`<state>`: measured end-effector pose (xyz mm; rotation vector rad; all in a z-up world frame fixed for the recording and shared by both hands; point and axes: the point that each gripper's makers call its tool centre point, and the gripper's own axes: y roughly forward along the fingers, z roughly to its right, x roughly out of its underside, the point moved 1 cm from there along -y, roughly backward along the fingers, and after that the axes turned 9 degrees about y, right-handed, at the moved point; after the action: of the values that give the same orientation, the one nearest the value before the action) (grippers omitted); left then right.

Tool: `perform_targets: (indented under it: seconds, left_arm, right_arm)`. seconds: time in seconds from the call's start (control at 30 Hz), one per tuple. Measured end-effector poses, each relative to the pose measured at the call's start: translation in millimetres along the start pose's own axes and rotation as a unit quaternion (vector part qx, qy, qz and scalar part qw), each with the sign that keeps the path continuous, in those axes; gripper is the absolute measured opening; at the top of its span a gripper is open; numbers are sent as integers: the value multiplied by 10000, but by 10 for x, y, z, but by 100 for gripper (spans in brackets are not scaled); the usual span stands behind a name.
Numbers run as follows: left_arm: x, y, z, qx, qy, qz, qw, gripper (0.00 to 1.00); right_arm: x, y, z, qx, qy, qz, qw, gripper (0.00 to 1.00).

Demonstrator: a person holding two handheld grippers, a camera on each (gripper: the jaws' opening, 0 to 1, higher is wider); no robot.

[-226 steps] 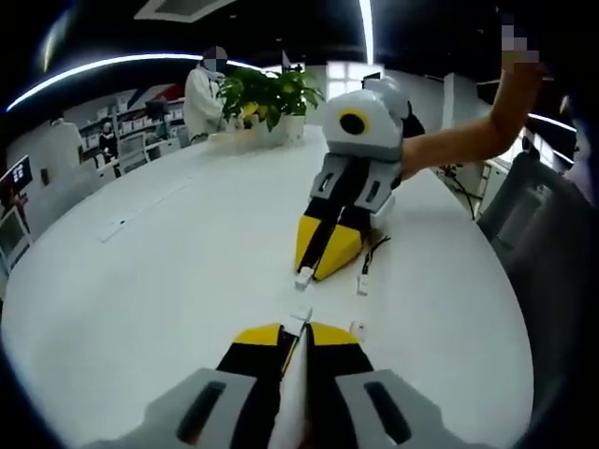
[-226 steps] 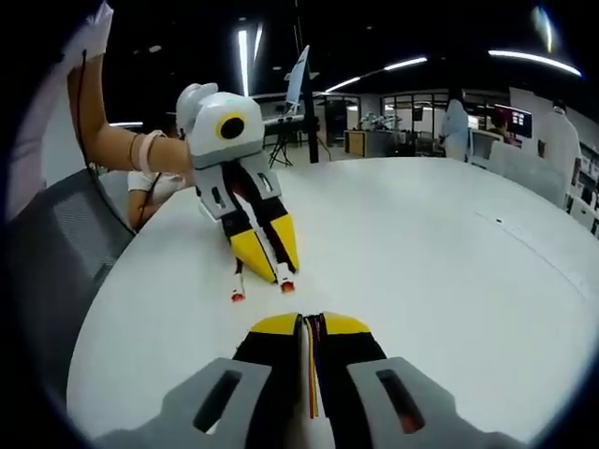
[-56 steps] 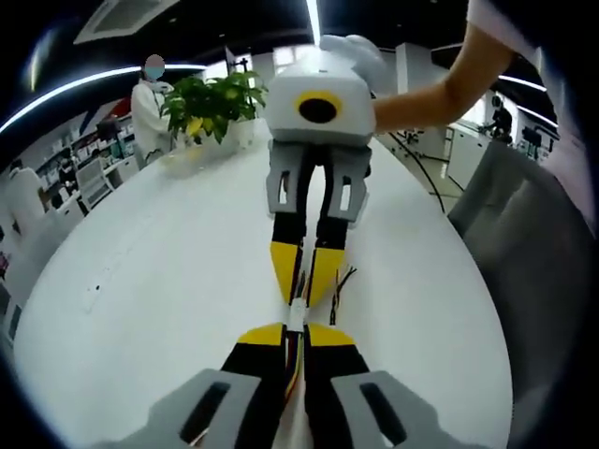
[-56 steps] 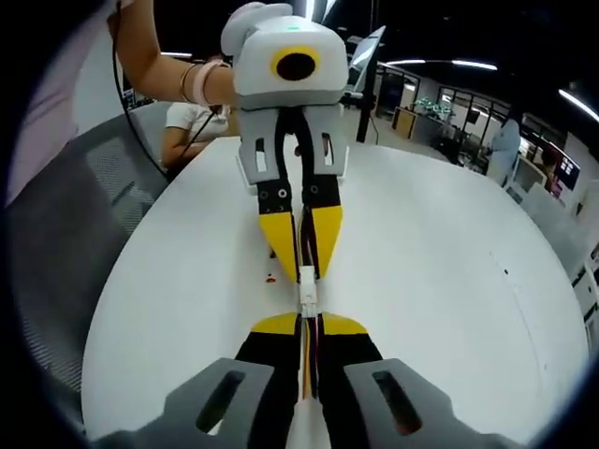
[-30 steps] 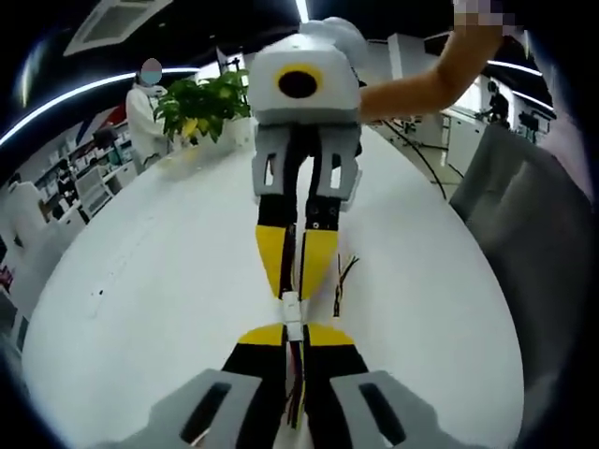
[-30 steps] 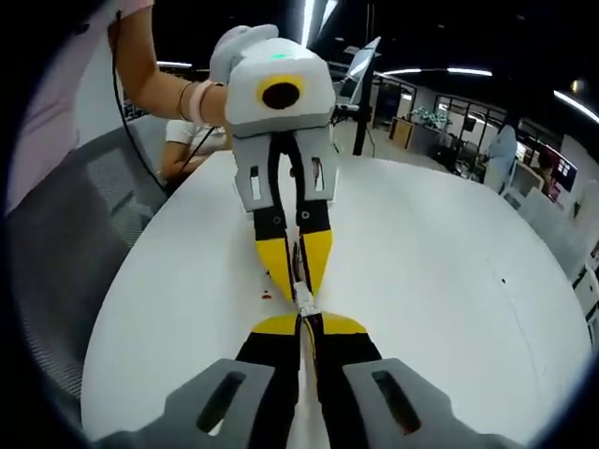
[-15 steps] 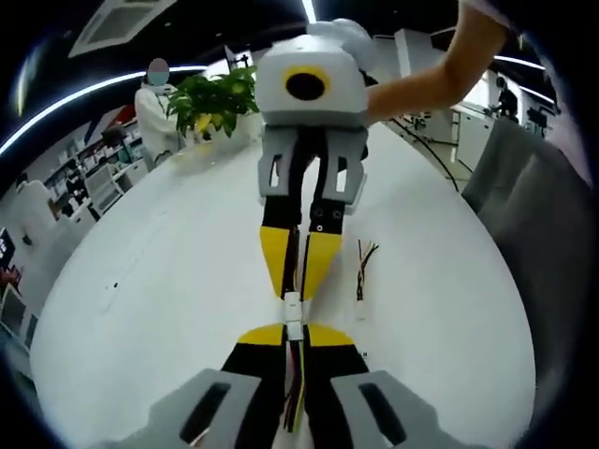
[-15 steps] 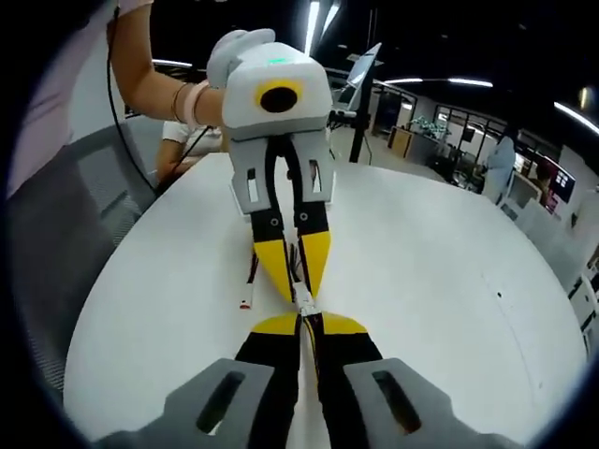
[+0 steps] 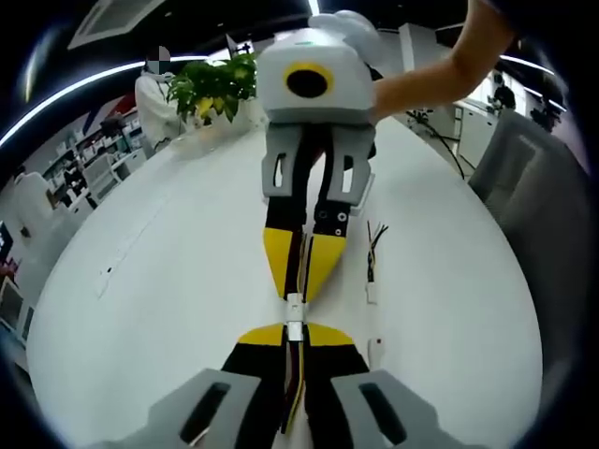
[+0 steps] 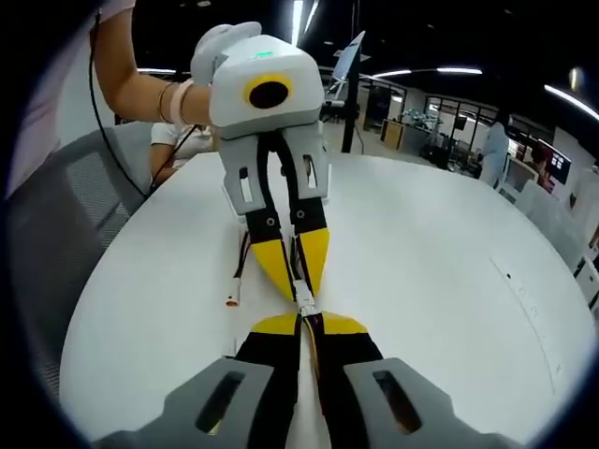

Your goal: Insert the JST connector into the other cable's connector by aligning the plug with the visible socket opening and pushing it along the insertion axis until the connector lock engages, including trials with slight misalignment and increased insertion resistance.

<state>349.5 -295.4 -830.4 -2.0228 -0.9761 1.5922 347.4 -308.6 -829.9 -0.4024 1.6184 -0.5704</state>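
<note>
Just past the tips of the left gripper (image 9: 294, 335), the two little white connectors met nose to nose. The left gripper was squeezed shut on its cable (image 9: 295, 374), and coloured wires ran back between its yellow tips. Its white connector (image 9: 294, 329) poked out just in front of those tips. The right gripper (image 9: 301, 297) came in from the far side, tip to tip with the left one, and it was squeezed shut on the other cable. Its own connector (image 9: 294, 305) touched the left one in a straight line. To the right of both grippers, a spare cable (image 9: 373, 267) lay loose on the white table (image 9: 168, 271), well apart from the join.

In the right gripper view, the same join (image 10: 304, 304) sat just ahead of the right gripper (image 10: 306, 327), with the left gripper (image 10: 298, 292) facing it. Another loose cable (image 10: 238, 276) lay to the left of them.

It looked like the pushing-in step was under way. Whether the lock had clicked was too small to tell. The next move probably called for a straight, steady push along the line of the two cables, with no twisting.
</note>
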Motion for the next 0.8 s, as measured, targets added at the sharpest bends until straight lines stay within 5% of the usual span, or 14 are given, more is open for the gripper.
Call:
perform_targets:
  seconds: [0.8]
  left_arm:
    - [47,21,66,-86,-192,72,9998,0]
  right_arm:
    - [95,31,-6,49,192,89,9998,5]
